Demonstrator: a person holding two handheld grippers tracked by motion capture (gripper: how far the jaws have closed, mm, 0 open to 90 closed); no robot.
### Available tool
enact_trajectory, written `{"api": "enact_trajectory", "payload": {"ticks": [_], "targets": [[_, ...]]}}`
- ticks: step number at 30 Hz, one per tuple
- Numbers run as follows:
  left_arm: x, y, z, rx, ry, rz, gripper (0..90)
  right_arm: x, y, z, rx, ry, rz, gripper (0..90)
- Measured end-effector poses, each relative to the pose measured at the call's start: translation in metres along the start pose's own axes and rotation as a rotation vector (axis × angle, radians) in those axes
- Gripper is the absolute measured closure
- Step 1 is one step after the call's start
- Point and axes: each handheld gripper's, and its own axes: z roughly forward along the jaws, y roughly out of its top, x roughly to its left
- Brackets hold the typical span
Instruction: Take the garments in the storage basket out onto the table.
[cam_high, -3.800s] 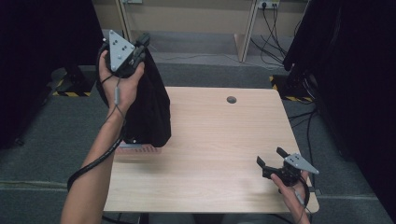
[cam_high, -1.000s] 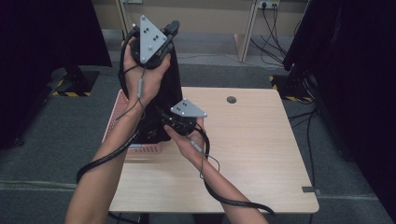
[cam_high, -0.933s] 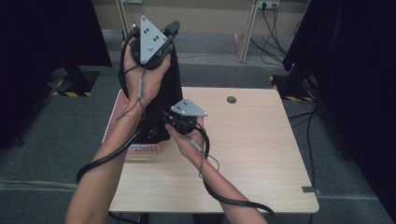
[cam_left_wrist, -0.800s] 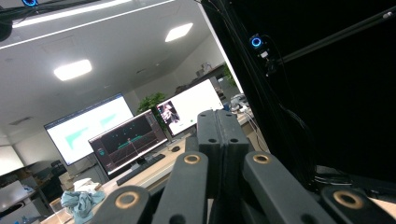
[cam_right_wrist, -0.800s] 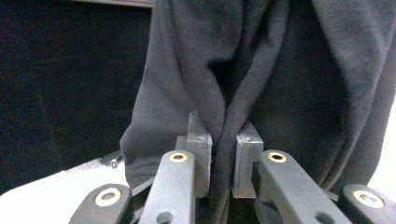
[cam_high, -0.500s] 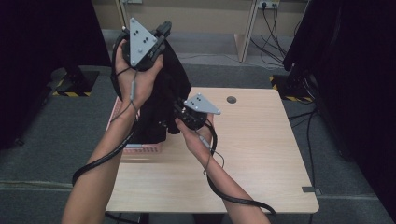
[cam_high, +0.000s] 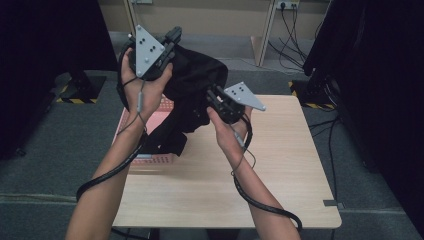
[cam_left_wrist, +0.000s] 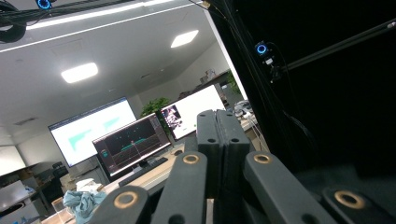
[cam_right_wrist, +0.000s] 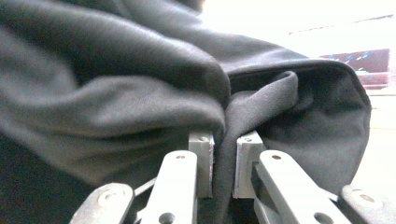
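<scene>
A black garment (cam_high: 192, 75) hangs in the air over the left part of the wooden table (cam_high: 280, 165), stretched between both grippers. My left gripper (cam_high: 174, 35) is held high at the back left and is shut on the garment's top edge; in the left gripper view its jaws (cam_left_wrist: 217, 135) are pressed together and point up into the room. My right gripper (cam_high: 210, 92) is lower and nearer the table's middle, shut on a fold of the same cloth. The right gripper view shows that dark fold (cam_right_wrist: 116, 84) pinched between the right gripper (cam_right_wrist: 224, 158) pads.
A pink flat thing (cam_high: 160, 107) lies on the table's left edge beneath the garment. Black curtains stand at both sides. Cables (cam_high: 292, 17) run along the floor at the back right. Monitors (cam_left_wrist: 112, 135) show far off in the left gripper view.
My right gripper has risen and moved right with its fold of cloth, lifting the garment's lower part off the table. The left gripper has barely moved.
</scene>
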Motion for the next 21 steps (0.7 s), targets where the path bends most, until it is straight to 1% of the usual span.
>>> {"api": "enact_trajectory", "payload": {"ticks": [3,8,11,14,21], "targets": [[-0.002,-0.002,0.000,0.001,-0.005,-0.001,88.3,-0.008,0.011,-0.004,-0.020,-0.021,-0.001,82.1],[-0.005,-0.007,0.001,0.007,-0.013,-0.008,88.1,-0.019,0.026,-0.012,-0.041,-0.049,-0.022,82.1],[-0.009,-0.010,0.002,0.012,-0.021,-0.007,87.8,-0.025,0.033,-0.017,-0.052,-0.068,-0.026,82.1],[-0.013,-0.013,0.003,0.018,-0.028,-0.008,87.7,-0.032,0.038,-0.022,-0.056,-0.089,-0.033,82.1],[-0.018,-0.022,0.004,0.029,-0.037,-0.030,86.7,-0.050,0.046,-0.037,-0.070,-0.130,-0.023,82.1]]}}
